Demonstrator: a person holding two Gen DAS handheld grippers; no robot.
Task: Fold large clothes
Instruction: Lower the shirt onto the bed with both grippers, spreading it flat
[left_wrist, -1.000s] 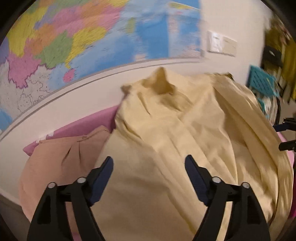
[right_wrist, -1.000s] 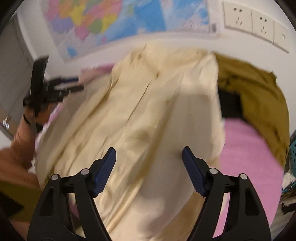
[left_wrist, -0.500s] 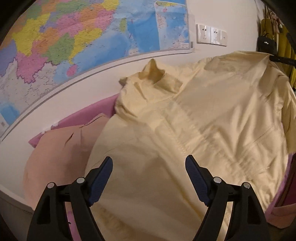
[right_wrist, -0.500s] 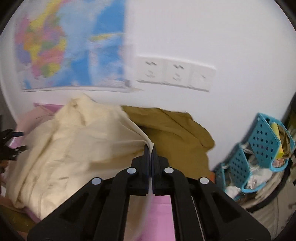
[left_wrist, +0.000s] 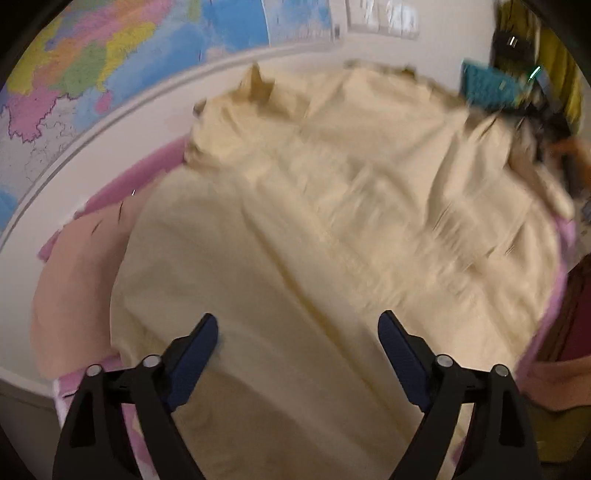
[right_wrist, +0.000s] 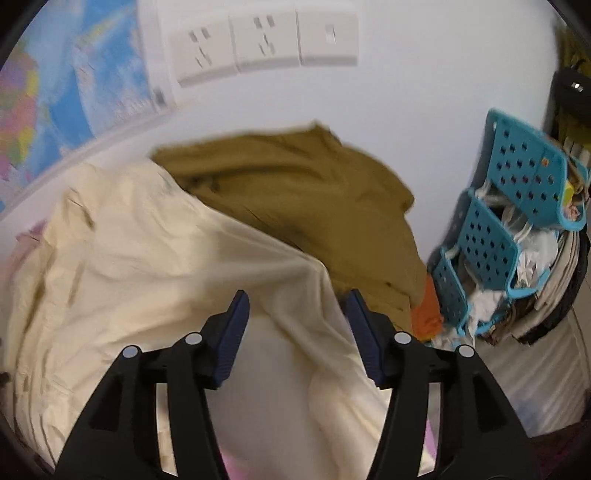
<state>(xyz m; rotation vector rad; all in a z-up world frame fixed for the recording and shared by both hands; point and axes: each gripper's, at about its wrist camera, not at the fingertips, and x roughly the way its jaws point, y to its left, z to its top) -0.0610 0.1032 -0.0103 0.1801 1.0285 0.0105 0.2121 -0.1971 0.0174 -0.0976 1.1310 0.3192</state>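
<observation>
A large pale yellow shirt (left_wrist: 332, 221) lies spread over the pink surface (left_wrist: 147, 166), collar towards the wall; it also shows in the right wrist view (right_wrist: 147, 258). My left gripper (left_wrist: 297, 332) is open and empty, hovering over the shirt's near part. My right gripper (right_wrist: 297, 306) is open, its fingers either side of a raised fold of the shirt's right edge, not clamping it.
A peach garment (left_wrist: 74, 277) lies left of the shirt. An olive-brown garment (right_wrist: 314, 192) lies behind it by the wall. A teal plastic rack (right_wrist: 517, 221) stuffed with items stands at right. A map (left_wrist: 92, 74) and wall sockets (right_wrist: 266, 40) are behind.
My right gripper, shut on the shirt's edge half a second ago, has opened and let it go. The shirt now lies spread flatter. My left gripper stayed open.
</observation>
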